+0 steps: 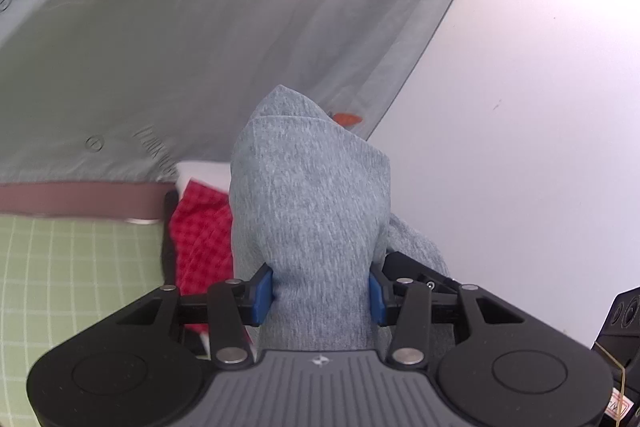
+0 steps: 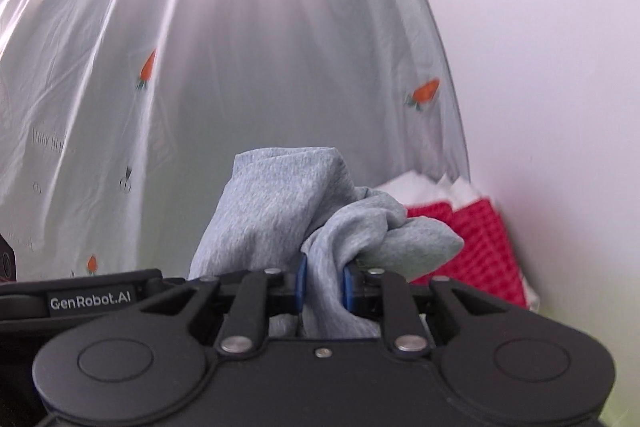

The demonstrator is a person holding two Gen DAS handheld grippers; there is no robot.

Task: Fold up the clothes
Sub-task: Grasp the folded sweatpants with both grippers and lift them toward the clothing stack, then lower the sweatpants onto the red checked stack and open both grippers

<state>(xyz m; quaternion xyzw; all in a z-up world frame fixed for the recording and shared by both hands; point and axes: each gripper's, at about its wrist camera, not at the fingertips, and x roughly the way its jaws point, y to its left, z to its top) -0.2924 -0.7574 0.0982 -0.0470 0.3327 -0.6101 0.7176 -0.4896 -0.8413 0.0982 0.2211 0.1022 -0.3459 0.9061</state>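
Both pairs of jaws pinched on the grey garment (image 1: 308, 211), left gripper (image 1: 321, 293) wider, right gripper (image 2: 323, 287) tighter, lifting it off the bedsheet (image 2: 240, 67), seemingly to spread it.

Ahead I see: hanging white curtain (image 2: 248, 75), blocking. Right: bare wall (image 2: 552, 67). Low: red checked cloth (image 2: 480, 247) crowding.
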